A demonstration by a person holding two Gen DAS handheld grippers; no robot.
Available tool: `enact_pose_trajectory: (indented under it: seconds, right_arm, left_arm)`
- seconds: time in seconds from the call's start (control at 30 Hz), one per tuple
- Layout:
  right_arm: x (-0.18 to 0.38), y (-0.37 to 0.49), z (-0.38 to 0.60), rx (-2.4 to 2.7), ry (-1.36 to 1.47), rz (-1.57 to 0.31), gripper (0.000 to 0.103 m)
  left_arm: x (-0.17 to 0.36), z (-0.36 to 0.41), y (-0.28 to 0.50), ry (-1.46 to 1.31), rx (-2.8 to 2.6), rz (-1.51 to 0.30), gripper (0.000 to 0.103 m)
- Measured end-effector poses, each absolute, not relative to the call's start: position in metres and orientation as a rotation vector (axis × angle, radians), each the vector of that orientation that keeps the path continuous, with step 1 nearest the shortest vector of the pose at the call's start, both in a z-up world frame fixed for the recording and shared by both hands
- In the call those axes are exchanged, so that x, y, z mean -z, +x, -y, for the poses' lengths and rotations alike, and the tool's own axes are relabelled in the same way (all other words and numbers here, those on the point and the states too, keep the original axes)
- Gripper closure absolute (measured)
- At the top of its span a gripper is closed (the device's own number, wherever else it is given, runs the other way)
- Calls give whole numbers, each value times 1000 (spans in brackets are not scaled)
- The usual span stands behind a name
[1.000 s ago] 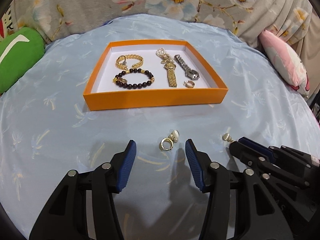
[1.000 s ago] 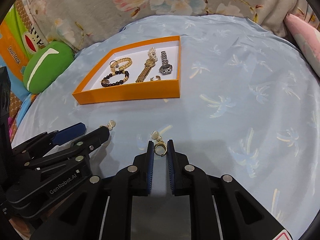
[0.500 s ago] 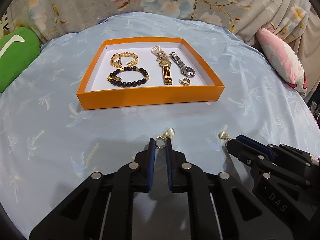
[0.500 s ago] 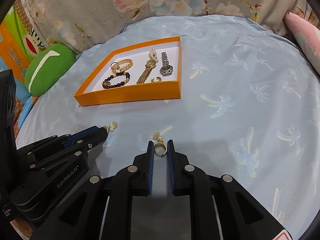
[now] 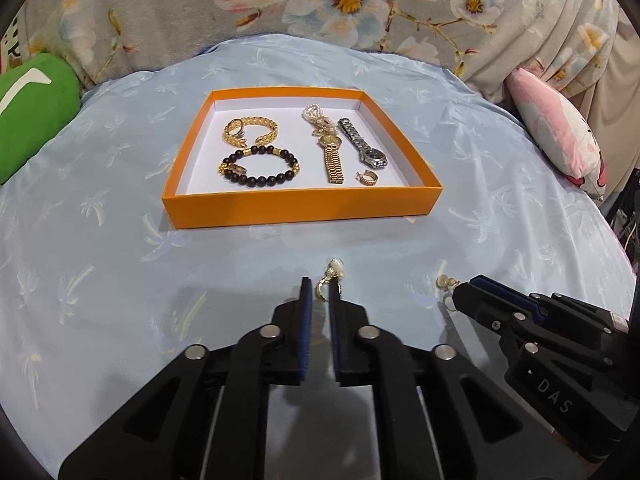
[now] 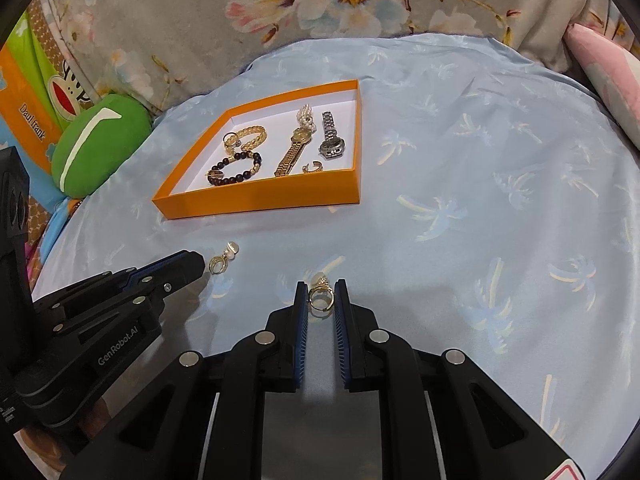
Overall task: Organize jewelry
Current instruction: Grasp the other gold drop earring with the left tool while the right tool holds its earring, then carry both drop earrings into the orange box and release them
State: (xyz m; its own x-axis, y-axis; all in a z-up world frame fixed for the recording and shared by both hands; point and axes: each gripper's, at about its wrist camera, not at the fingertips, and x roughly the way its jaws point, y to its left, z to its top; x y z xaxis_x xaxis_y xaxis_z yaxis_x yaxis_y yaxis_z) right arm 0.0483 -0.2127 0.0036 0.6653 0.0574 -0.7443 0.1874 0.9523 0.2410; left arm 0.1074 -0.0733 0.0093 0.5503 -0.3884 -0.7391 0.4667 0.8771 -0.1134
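Jewelry lies mostly in the orange box (image 5: 300,210), set on the blue cloth (image 5: 120,260): a gold chain bracelet (image 5: 252,130), a black bead bracelet (image 5: 260,166), a gold watch (image 5: 332,156) and a silver watch (image 5: 362,144). In front of the box, the left gripper (image 5: 319,294) has just been easing its jaws apart; a narrow gap shows, with a pearl earring (image 5: 335,270) resting on the cloth, its hoop between the tips. Further right, the right gripper (image 6: 321,294) pinches the hoop of a second pearl earring (image 6: 321,289), also low on the cloth.
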Motion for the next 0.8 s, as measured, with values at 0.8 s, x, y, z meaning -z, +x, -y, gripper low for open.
enact_pose_trajectory:
  seconds: [0.8]
  right_arm:
    - [-18, 53, 218, 55, 329, -815, 90]
  left_arm:
    - [-20, 76, 114, 109, 523, -841, 90]
